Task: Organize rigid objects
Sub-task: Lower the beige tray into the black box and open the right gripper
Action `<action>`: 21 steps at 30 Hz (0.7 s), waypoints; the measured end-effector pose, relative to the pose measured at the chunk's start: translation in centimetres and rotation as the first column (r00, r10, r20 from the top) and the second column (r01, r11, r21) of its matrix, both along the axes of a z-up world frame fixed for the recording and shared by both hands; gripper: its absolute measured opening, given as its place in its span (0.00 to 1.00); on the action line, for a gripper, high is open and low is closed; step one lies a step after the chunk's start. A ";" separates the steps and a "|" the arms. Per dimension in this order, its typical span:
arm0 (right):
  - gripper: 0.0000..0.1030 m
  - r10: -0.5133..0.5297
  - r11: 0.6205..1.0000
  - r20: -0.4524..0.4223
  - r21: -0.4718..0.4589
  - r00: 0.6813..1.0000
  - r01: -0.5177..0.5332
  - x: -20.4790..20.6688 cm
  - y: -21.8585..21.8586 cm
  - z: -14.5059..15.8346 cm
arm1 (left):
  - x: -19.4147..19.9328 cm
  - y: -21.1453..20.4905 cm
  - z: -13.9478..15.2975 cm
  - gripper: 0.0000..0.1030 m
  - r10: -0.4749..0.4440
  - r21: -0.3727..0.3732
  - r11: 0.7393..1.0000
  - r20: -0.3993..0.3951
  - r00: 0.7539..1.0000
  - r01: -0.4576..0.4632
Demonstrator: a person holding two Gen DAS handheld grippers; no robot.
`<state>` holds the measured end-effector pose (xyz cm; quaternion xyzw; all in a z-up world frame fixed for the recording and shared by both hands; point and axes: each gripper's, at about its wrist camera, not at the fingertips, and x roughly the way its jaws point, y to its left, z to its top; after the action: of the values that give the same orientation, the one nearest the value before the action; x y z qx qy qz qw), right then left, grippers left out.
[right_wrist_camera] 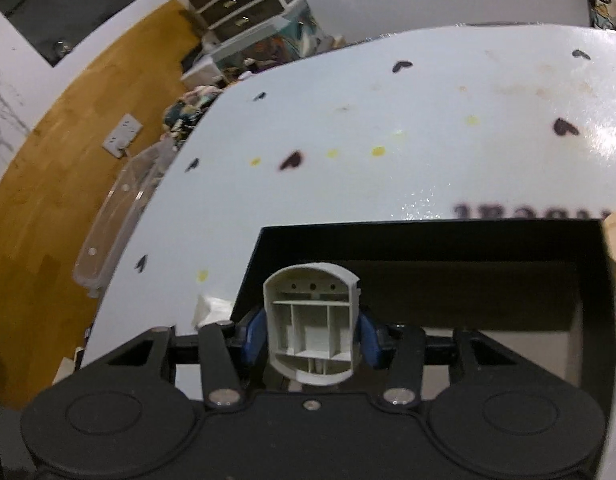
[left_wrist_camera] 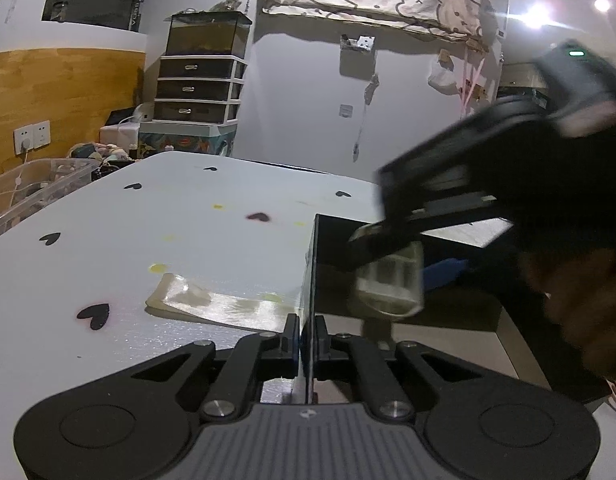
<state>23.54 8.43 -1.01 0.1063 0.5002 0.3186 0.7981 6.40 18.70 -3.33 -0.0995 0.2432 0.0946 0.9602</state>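
Note:
My left gripper (left_wrist_camera: 306, 332) is shut on the thin upright wall of an open black box (left_wrist_camera: 312, 256) that stands on the white table. In the right wrist view my right gripper (right_wrist_camera: 311, 334) is shut on a white plastic housing (right_wrist_camera: 311, 308) with small inner compartments, its blue pads (right_wrist_camera: 253, 336) pressing both sides. The housing hangs just above the black box (right_wrist_camera: 428, 246), near its left wall. From the left wrist view the right gripper (left_wrist_camera: 388, 256) comes in blurred from the right, holding the housing (left_wrist_camera: 392, 288) over the box's open top. A hand (left_wrist_camera: 580, 300) carries it.
A cream translucent sheet (left_wrist_camera: 219, 304) lies on the heart-marked table (left_wrist_camera: 147, 240), left of the box. Something blue (left_wrist_camera: 444, 272) lies inside the box. A clear plastic bin (left_wrist_camera: 35, 184) stands off the table's left edge, with a drawer unit (left_wrist_camera: 199, 88) behind.

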 end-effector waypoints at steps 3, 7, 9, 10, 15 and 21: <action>0.55 0.010 1.000 -0.007 -0.011 1.000 -0.010 0.0 0.2 -0.3 | 0.0 0.0 0.0 0.05 -0.002 0.001 1.000 -0.003 1.000 0.002; 0.71 0.022 1.000 0.049 -0.023 0.999 -0.021 -0.4 -0.6 0.5 | 0.1 0.1 0.0 0.05 -0.002 -0.004 1.000 -0.005 1.000 0.002; 0.73 0.036 0.999 0.068 -0.018 0.997 -0.034 -0.7 -1.2 1.1 | 0.2 0.1 0.0 0.06 -0.001 -0.009 1.000 -0.005 1.000 0.001; 0.74 0.047 0.999 0.083 -0.013 0.995 -0.046 -0.9 -1.5 1.5 | 0.2 0.2 0.0 0.06 -0.001 -0.011 1.000 -0.006 1.000 0.001; 0.84 0.079 0.997 0.139 0.002 0.987 -0.080 -1.8 -2.9 3.3 | 0.3 0.1 0.1 0.06 -0.001 -0.011 1.000 -0.010 1.000 0.001; 0.89 0.113 0.993 0.184 0.003 0.976 -0.115 -3.0 -4.1 4.5 | 0.3 0.2 0.1 0.06 -0.003 -0.011 1.000 -0.016 1.000 0.003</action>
<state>20.59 4.33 3.50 0.0529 0.4275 0.3756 0.8206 6.73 18.85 -3.19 -0.1037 0.2513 0.0926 0.9579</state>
